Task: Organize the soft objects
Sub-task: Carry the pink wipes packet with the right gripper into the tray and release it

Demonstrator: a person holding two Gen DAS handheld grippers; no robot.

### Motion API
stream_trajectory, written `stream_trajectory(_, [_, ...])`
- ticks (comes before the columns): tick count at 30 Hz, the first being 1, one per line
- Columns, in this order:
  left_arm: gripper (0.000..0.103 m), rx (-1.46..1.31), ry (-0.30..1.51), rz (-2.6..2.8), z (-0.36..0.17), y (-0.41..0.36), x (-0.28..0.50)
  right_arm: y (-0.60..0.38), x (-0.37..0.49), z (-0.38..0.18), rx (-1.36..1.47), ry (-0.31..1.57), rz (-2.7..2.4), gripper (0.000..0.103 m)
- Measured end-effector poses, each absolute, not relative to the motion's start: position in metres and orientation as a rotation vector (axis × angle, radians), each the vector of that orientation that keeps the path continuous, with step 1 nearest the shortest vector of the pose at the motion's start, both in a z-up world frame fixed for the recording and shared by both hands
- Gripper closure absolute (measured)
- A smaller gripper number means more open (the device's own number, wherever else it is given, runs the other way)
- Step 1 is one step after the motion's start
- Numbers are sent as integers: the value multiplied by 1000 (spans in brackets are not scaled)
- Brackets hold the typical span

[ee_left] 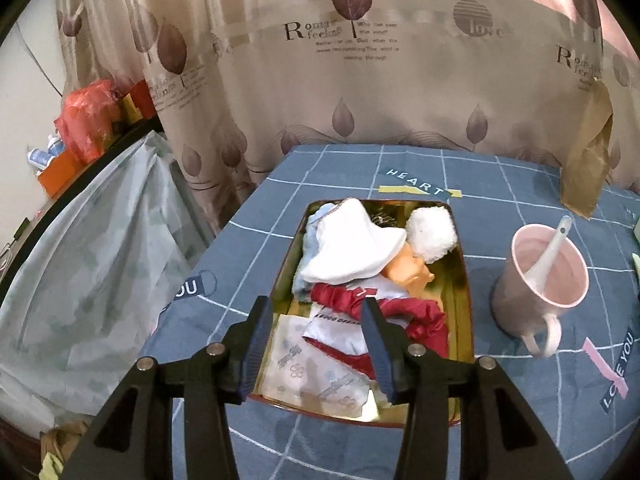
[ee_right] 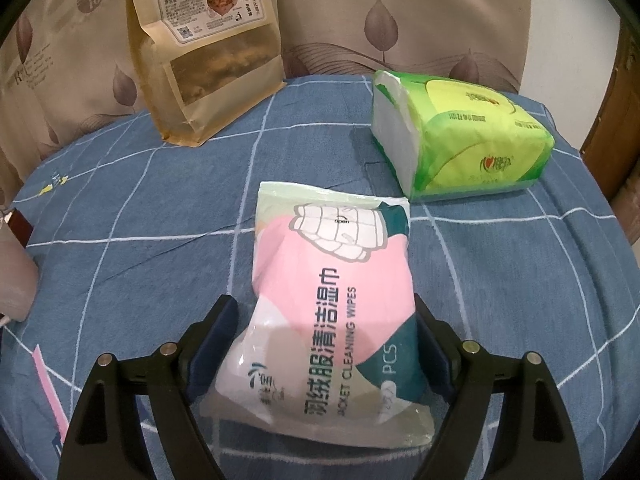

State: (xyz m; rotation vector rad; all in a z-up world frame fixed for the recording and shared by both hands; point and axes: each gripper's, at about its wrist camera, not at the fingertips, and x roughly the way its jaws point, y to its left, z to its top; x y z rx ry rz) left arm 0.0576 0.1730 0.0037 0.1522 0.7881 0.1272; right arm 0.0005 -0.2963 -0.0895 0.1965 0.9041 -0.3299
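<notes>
A gold tin (ee_left: 466, 280) on the blue checked tablecloth (ee_left: 280, 188) holds a white cloth (ee_left: 352, 240), a white fluffy piece (ee_left: 432, 236), an orange toy (ee_left: 408, 272), a red satin cloth (ee_left: 416, 316) and a printed handkerchief (ee_left: 304, 368). My left gripper (ee_left: 316, 304) hovers over the tin's near end, open, with nothing between its pads. In the right wrist view a pink and green wet wipes pack (ee_right: 332, 280) lies lengthwise between the fingers of my right gripper (ee_right: 322, 300). Both pads press on the pack's sides.
A pink mug (ee_left: 540, 276) with a white spoon (ee_left: 554, 248) stands right of the tin. A brown paper snack bag (ee_right: 208, 48) leans at the back by the curtain. A green tissue pack (ee_right: 460, 132) lies at the back right. A plastic-covered heap (ee_left: 92, 260) sits left of the table.
</notes>
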Motion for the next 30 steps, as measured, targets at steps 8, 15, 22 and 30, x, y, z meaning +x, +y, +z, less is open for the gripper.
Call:
stream_trajectory(8, [56, 124, 805, 163, -4, 188, 61, -292, -9, -84, 197, 900, -388, 42])
stream_trajectory(15, [56, 92, 815, 195, -6, 200, 63, -278, -10, -70, 176, 872, -397, 45])
stream_trajectory(22, [56, 75, 838, 213, -11, 206, 66, -242, 1, -27, 156, 803, -301, 45])
stream_trajectory(30, [56, 55, 839, 211, -10, 209, 64, -153, 24, 12, 89, 749, -98, 45])
